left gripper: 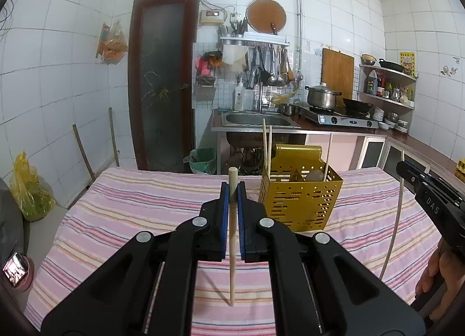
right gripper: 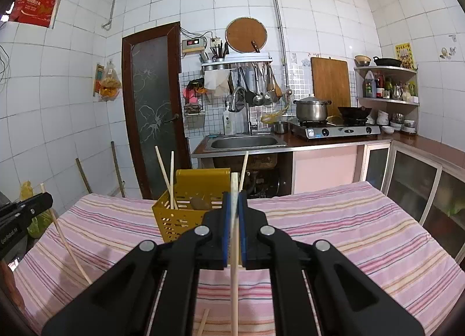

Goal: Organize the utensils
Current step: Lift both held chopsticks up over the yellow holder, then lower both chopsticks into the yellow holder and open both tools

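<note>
My left gripper is shut on a wooden chopstick that stands upright, its lower tip near the striped cloth. My right gripper is shut on a paler chopstick, also upright. A yellow perforated utensil holder stands on the cloth just right of the left gripper and holds three chopsticks and a brownish spoon. In the right wrist view the holder is just left of the right gripper. Another chopstick lies on the cloth under the right gripper.
The table is covered by a pink striped cloth. Behind it are a sink counter, a gas stove with a pot and a dark door. A yellow bag sits left of the table.
</note>
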Motion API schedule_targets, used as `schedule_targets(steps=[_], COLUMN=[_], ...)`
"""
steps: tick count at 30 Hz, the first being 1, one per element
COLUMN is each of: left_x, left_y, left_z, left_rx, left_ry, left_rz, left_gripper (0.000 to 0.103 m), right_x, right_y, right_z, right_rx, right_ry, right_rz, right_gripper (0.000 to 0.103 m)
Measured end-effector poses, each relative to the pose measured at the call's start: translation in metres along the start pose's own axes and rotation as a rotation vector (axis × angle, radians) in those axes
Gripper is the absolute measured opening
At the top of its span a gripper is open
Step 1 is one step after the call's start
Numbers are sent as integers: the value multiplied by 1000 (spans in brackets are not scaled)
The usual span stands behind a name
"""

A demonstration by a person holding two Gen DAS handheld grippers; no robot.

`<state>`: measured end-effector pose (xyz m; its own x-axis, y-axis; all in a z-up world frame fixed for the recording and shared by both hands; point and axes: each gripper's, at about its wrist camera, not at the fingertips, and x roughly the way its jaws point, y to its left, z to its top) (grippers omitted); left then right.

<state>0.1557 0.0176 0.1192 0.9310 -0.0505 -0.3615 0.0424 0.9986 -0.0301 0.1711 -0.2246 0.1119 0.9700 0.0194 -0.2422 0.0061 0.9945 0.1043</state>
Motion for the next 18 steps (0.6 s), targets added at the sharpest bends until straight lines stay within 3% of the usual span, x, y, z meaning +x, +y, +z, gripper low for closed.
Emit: schedule_targets(steps=[10,18], left_x=[13,33], left_y=[-14,-37], left_z=[41,107], left_rx=[48,55], left_ry=[-68,-166], left_rz=[-25,-65], left_gripper=[4,4], right_x=[12,38], right_y=[1,-4], right_z=[29,92], right_rx=[-34,-21], right_ry=[-30,-117], right_rz=[-12,-12], right_gripper=[6,6])
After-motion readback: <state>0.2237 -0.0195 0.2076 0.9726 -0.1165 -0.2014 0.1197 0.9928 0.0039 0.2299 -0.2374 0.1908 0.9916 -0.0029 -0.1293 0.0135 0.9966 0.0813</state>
